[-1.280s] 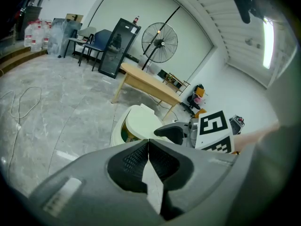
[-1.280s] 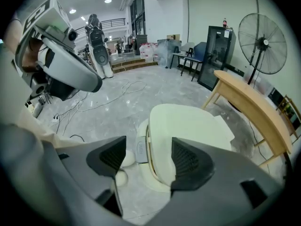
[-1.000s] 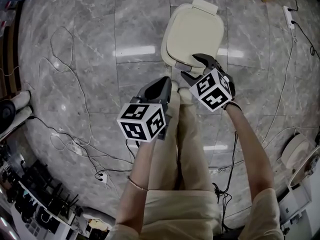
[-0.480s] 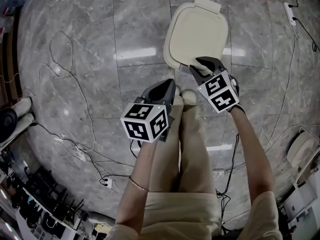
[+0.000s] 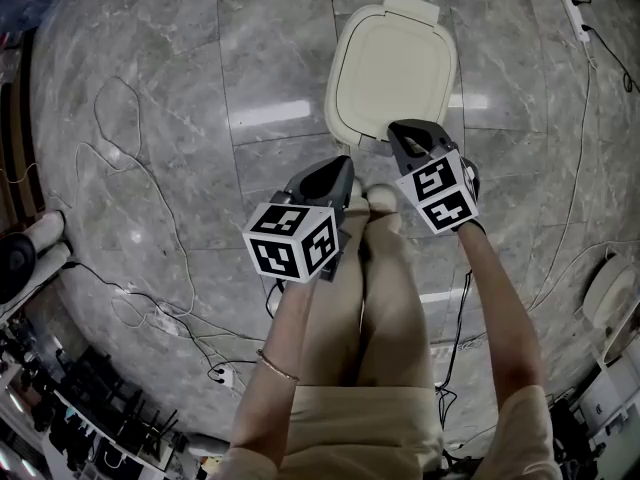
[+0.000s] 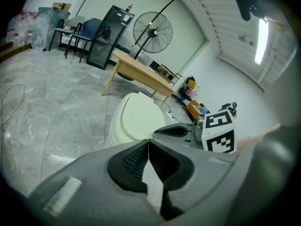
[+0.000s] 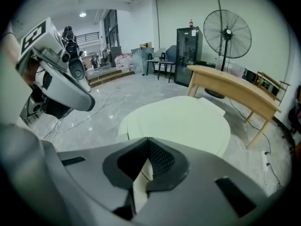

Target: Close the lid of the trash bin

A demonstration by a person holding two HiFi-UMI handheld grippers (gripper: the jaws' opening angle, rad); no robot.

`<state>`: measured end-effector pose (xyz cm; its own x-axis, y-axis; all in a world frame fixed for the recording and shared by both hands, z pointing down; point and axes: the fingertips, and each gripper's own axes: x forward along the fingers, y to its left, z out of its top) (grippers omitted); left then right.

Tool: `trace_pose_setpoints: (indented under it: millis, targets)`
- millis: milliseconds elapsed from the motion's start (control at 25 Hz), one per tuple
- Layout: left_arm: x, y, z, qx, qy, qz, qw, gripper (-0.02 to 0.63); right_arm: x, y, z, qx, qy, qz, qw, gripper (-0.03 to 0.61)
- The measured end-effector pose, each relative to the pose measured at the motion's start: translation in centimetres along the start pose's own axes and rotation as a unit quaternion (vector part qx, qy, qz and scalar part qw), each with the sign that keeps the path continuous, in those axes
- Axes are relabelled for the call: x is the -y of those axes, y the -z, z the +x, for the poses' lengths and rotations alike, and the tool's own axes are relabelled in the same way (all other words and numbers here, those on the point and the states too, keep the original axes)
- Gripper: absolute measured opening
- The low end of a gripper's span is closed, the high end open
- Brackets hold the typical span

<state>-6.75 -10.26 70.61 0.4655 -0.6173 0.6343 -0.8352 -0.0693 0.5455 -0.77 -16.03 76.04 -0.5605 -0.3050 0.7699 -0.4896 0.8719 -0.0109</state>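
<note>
Cream rounded plastic trash-bin lid (image 5: 392,68) at twelve o'clock seems down already; right claw (image 5: 412,130), just closed empty, and left claw (image 5: 333,171), together, should withdraw.

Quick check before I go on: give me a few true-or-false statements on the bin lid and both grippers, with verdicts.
1. The lid stands upright. False: it lies flat on the trash bin.
2. The right gripper is shut. True; its jaws have just been closing, with nothing between them.
3. The left gripper clamps the lid. False: it is shut on nothing, clear of the trash bin.
4. A wooden table stands beyond the trash bin. True.
</note>
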Motion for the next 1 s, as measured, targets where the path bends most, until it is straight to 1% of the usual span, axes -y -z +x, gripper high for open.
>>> trace_pose_setpoints:
  millis: [280, 520, 760, 880, 1000]
  targets:
    - [-0.1, 0.1, 0.7, -0.003, 0.003, 0.001, 1.0000, 0.023, 0.1, 0.2, 0.2, 0.016, 0.016, 0.035, 0.999, 0.005]
    - [0.0, 0.0, 1.0, -0.002, 0.004, 0.003, 1.0000, 0.023, 0.2, 0.6, 0.4, 0.010, 0.020, 0.025, 0.999, 0.005]
    - [0.3, -0.4, 1.1, -0.004, 0.004, 0.003, 1.0000, 0.023, 0.1, 0.6, 0.4, 0.003, 0.013, 0.024, 1.000, 0.005]
    - [0.5, -0.8, 1.0, -0.007, 0.004, 0.006, 0.9999, 0.023, 0.1, 0.5, 0.3, 0.005, 0.002, 0.044, 0.999, 0.005]
    - [0.8, -1.6, 0.5, -0.006, 0.006, 0.018, 0.9998, 0.023, 0.3, -0.7, -0.7, 0.038, -0.006, 0.083, 0.996, 0.005]
